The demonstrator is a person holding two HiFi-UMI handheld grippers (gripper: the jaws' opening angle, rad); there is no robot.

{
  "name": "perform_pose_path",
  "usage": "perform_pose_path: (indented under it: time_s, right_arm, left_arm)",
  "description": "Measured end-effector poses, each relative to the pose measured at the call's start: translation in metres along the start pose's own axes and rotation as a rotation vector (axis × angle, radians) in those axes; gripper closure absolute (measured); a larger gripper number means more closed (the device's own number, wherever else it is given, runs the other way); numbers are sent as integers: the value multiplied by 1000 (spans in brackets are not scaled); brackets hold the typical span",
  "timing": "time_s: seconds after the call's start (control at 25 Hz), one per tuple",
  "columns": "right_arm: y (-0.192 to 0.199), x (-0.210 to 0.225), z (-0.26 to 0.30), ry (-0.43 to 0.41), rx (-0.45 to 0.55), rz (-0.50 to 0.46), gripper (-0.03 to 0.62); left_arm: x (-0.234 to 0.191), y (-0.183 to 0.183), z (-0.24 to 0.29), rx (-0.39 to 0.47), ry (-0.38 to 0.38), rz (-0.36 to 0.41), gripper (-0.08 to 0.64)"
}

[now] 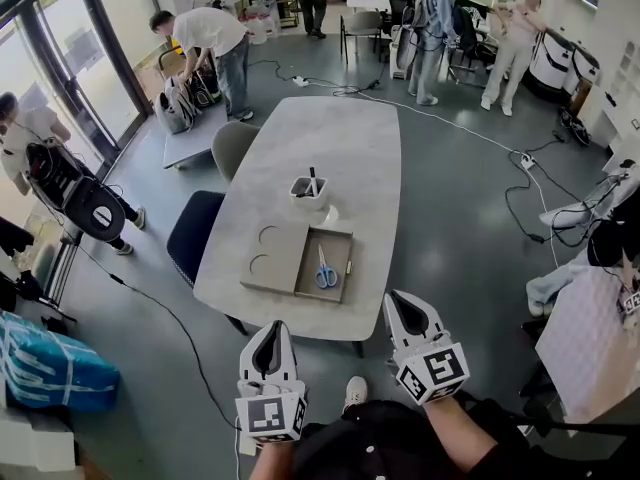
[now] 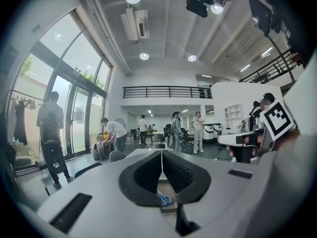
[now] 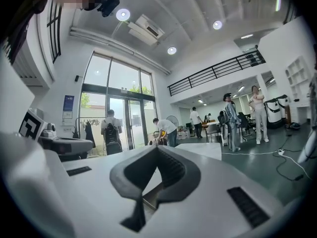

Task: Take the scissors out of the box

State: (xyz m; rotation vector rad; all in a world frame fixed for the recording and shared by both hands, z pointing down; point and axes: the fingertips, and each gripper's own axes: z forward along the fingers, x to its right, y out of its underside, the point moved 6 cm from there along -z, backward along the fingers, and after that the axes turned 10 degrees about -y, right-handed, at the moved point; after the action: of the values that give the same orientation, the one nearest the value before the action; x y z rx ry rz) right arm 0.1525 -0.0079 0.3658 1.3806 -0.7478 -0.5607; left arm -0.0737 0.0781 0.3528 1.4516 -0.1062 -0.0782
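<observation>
A dark chair (image 1: 196, 236) stands at the table's (image 1: 350, 138) left edge. The left gripper (image 1: 272, 330) hovers short of the table's near edge, its jaws pressed together with nothing between them. On the table a flat lid (image 1: 275, 258) lies just beside the open box (image 1: 339, 251), on its left. The blue-handled scissors (image 1: 326, 272) lie inside the box, handles toward the near side. Behind the box stands a cup (image 1: 308, 196) holding a dark pen. The right gripper (image 1: 405, 303) hovers by the table's near right corner, jaws closed tight and empty.
</observation>
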Motion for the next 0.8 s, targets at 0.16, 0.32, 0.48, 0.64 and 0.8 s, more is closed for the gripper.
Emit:
perform_pose_path:
  time_s: [0.16, 0.32, 0.48, 0.64, 0.8]
  right_arm:
    - [2, 16, 14, -19, -6, 6, 595]
    - [5, 24, 24, -27, -14, 24, 595]
    - [10, 22, 39, -56, -35, 25, 595]
    - [10, 19, 54, -74, -44, 22, 595]
    - [8, 24, 78, -66, -49, 15, 595]
  left_arm:
    - [3, 1, 15, -2, -19, 0, 543]
    - [0, 5, 23, -22, -39, 3, 543]
    - [-9, 6, 30, -32, -69, -6, 543]
    - [-16, 7, 39, -36, -77, -14, 543]
    - [-27, 4, 59, -15, -64, -20, 543]
